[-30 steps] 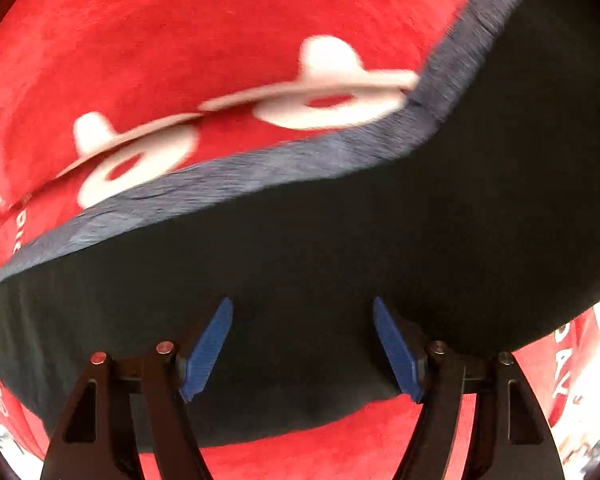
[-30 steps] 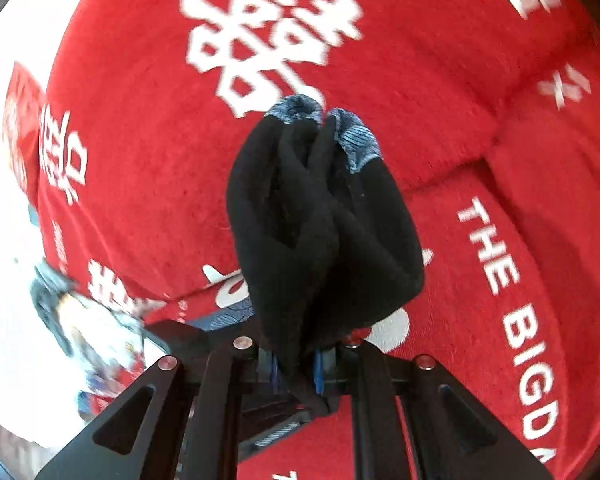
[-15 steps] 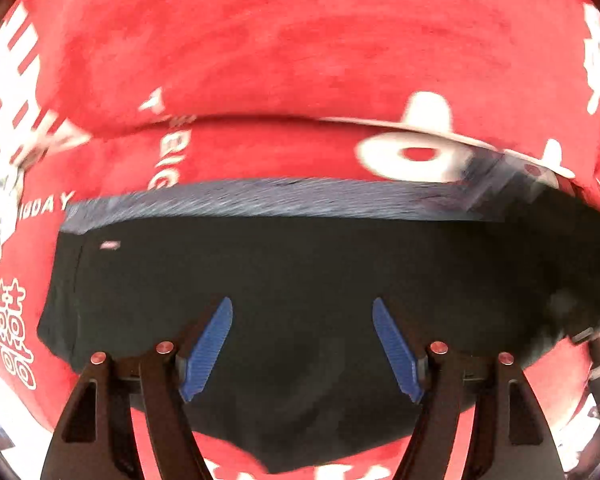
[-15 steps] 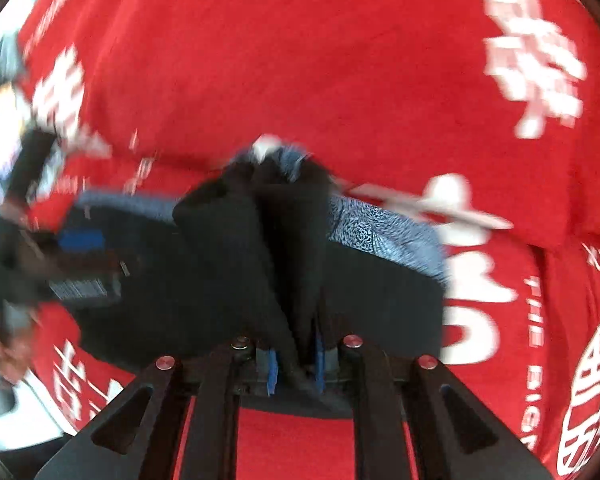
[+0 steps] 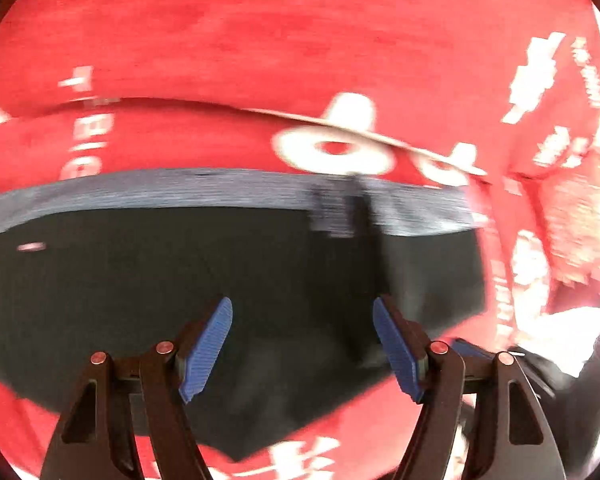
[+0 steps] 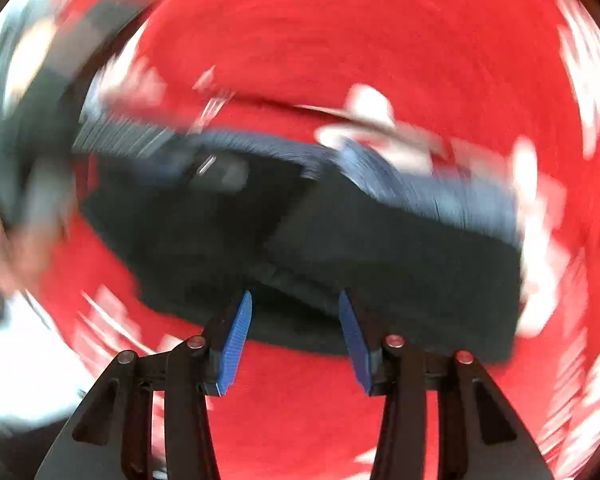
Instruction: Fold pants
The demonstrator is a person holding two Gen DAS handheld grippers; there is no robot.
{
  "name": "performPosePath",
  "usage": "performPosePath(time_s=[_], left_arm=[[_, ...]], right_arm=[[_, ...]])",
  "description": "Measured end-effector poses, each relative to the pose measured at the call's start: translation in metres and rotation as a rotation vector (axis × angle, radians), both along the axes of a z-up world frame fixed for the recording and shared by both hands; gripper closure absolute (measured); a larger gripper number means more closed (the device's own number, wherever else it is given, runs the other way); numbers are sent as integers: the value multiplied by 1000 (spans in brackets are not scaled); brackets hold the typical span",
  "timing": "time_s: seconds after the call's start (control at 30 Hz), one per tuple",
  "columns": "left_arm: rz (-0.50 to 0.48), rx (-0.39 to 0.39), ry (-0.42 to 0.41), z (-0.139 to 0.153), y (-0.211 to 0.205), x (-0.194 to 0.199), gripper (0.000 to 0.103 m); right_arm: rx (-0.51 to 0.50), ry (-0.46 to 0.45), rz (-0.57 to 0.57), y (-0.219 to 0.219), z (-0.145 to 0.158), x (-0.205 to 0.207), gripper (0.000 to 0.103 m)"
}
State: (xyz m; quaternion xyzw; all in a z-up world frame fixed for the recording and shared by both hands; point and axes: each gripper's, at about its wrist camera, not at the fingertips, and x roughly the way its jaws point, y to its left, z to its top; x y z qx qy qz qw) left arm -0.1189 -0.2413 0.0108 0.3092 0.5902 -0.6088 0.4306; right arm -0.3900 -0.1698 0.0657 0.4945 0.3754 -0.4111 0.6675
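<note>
The black pants (image 5: 228, 292) with a blue-grey patterned waistband (image 5: 204, 190) lie flat on the red cloth. In the left wrist view my left gripper (image 5: 302, 312) is open and empty above the black fabric. In the right wrist view, which is blurred by motion, the pants (image 6: 380, 248) lie folded over with the waistband (image 6: 432, 192) at the far edge. My right gripper (image 6: 296, 306) is open and empty at the pants' near edge.
A red cloth (image 5: 300, 40) with white printed characters covers the surface and has a raised fold behind the pants. A blurred dark gripper and hand (image 6: 24, 160) show at the left of the right wrist view. White floor shows at the lower left corner (image 6: 28, 364).
My right gripper has let go of the bunched pants and opened; the pants now lie on the cloth. The left view has swung sideways over the pants, still open.
</note>
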Motion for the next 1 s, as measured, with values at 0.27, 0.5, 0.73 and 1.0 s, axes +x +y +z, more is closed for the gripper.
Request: performPosePath(time_s=[0.27, 0.5, 0.73, 1.0], left_arm=[[-154, 30, 138, -17, -23, -71, 37], [-172, 64, 89, -26, -26, -88, 62], [-169, 84, 89, -33, -24, -90, 63], [-170, -5, -46, -5, 1, -73, 75]], right_arm=[[257, -407, -549, -12, -51, -97, 53], [303, -467, -648, -6, -58, -112, 61], [283, -458, -661, -9, -70, -122, 68], [250, -393, -530, -18, -40, -108, 98]])
